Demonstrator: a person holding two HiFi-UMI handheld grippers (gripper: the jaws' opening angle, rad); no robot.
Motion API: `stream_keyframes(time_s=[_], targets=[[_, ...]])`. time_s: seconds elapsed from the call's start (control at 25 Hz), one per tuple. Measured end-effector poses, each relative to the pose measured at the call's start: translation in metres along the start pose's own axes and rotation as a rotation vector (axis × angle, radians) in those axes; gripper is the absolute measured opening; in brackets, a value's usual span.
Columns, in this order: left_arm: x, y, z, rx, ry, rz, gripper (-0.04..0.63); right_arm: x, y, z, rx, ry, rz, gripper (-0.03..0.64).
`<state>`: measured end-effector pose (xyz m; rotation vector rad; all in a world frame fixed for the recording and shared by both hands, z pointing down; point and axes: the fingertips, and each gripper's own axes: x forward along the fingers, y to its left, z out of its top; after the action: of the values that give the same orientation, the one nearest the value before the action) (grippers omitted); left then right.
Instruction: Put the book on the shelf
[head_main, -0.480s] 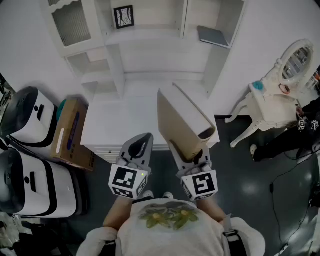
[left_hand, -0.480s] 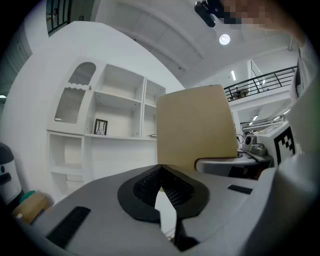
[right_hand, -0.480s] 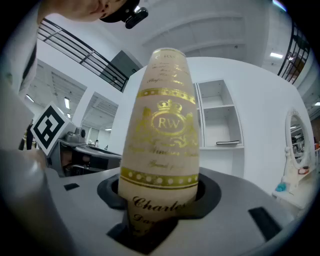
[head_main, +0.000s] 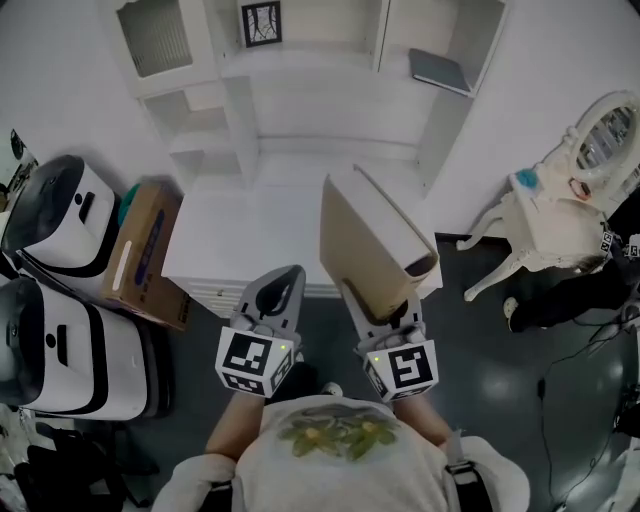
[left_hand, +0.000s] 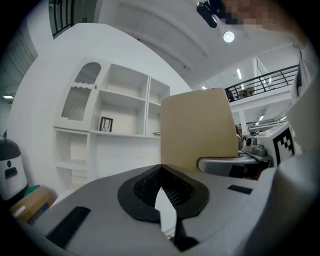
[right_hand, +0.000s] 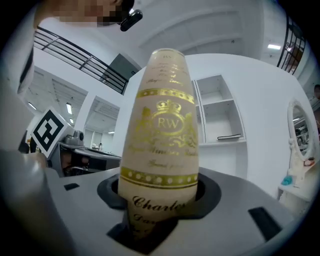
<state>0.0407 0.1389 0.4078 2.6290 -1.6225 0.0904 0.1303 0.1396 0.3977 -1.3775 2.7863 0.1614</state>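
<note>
A thick beige book (head_main: 365, 245) with gold print on its spine (right_hand: 167, 130) stands tilted over the front of the white counter (head_main: 240, 235). My right gripper (head_main: 387, 305) is shut on its lower end, the jaws set wide around the spine (right_hand: 162, 192). My left gripper (head_main: 290, 272) hovers beside it on the left, shut and empty; its pads meet at the tip (left_hand: 161, 170). In the left gripper view the book's cover (left_hand: 197, 127) rises just to the right. The white shelf unit (head_main: 320, 60) stands behind the counter.
A dark flat book (head_main: 437, 70) lies in the right shelf compartment and a framed picture (head_main: 261, 22) stands in the middle one. A cardboard box (head_main: 145, 255) and two white-and-black machines (head_main: 60, 225) sit at left. A white dressing table (head_main: 560, 220) stands at right.
Both grippers and the book keep their pose. The view has drifted a little, so the shelf and the book sit slightly further right and higher.
</note>
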Motion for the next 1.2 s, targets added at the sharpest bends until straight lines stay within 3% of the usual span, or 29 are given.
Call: stream_keyframes(time_s=[0.48,1.2], targets=[[0.060,0.044,0.006,-0.019,-0.003,-0.054,0.028,0.062,-0.027,0.003,-0.009,-0.008,-0.031,0.239],[0.122,0.155,0.017,-0.026,-0.021,-0.090,0.028,0.190,-0.041,0.009,-0.043,-0.053,-0.085,0.239]])
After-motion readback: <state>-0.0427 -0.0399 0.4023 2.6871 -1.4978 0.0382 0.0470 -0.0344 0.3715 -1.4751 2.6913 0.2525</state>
